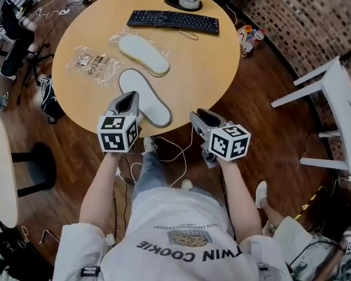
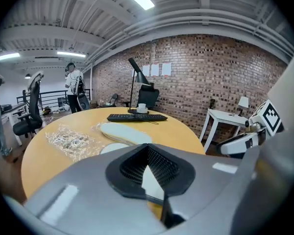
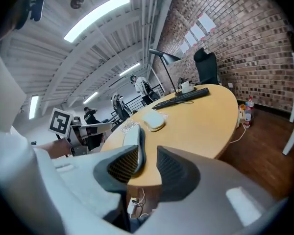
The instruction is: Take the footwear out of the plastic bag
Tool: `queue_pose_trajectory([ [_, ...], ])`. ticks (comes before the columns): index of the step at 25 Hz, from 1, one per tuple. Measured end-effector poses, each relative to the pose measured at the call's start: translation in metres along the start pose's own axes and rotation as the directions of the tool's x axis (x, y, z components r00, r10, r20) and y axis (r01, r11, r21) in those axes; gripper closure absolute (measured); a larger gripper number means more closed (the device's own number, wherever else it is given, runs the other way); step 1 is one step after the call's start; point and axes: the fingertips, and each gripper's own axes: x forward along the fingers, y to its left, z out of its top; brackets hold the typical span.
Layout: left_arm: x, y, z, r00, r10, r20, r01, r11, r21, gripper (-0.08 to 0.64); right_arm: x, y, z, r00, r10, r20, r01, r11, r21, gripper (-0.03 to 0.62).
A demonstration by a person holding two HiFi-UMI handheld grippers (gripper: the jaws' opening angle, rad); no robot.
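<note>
Two white flat slippers lie on the round wooden table [image 1: 210, 69]. The far slipper [image 1: 143, 54] rests on a clear plastic wrapper [image 1: 120, 38]. The near slipper [image 1: 146, 95] lies bare by the front edge. A crumpled empty plastic bag [image 1: 93, 63] sits to the left. My left gripper [image 1: 128, 102] hovers at the near slipper's left heel edge, jaws a narrow gap apart, white showing through the gap [image 2: 149, 173]. My right gripper [image 1: 203, 119] hangs just off the table's front edge, open and empty; its view shows the near slipper [image 3: 134, 136] edge-on ahead.
A black keyboard [image 1: 172, 21] and a lamp base with a white cup [image 1: 184, 0] stand at the table's far side. A white side table [image 1: 339, 98] is to the right. Cables trail on the floor [image 1: 175, 154] under the front edge. People stand in the background.
</note>
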Motion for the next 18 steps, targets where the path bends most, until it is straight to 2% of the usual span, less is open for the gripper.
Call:
queue_pose_trajectory([
  [3, -0.035, -0.062, -0.019, 1.0, 0.016, -0.007, -0.016, 1.0, -0.018, 0.555, -0.044, 0.005, -0.024, 1.0, 0.029, -0.011, -0.029, 0.999, -0.041, 0.487],
  [7, -0.072, -0.127, -0.047, 0.998, 0.05, -0.023, -0.052, 0.995, -0.08, 0.555, -0.088, 0.027, -0.041, 0.996, 0.091, 0.004, -0.091, 0.995, -0.047, 0.512],
  [10, -0.09, -0.173, -0.061, 0.998, 0.037, -0.046, -0.04, 0.997, -0.066, 0.555, -0.116, 0.043, -0.047, 0.993, 0.114, 0.009, -0.113, 0.99, -0.083, 0.526],
  [15, -0.137, -0.21, -0.069, 0.997, 0.064, -0.051, -0.068, 0.996, -0.064, 0.555, -0.146, 0.091, -0.063, 0.984, 0.176, -0.003, -0.175, 0.972, -0.159, 0.529],
  [18, -0.165, -0.221, -0.077, 0.995, 0.088, -0.048, -0.092, 0.993, -0.079, 0.555, -0.157, 0.12, -0.079, 0.982, 0.187, -0.014, -0.186, 0.957, -0.223, 0.564],
])
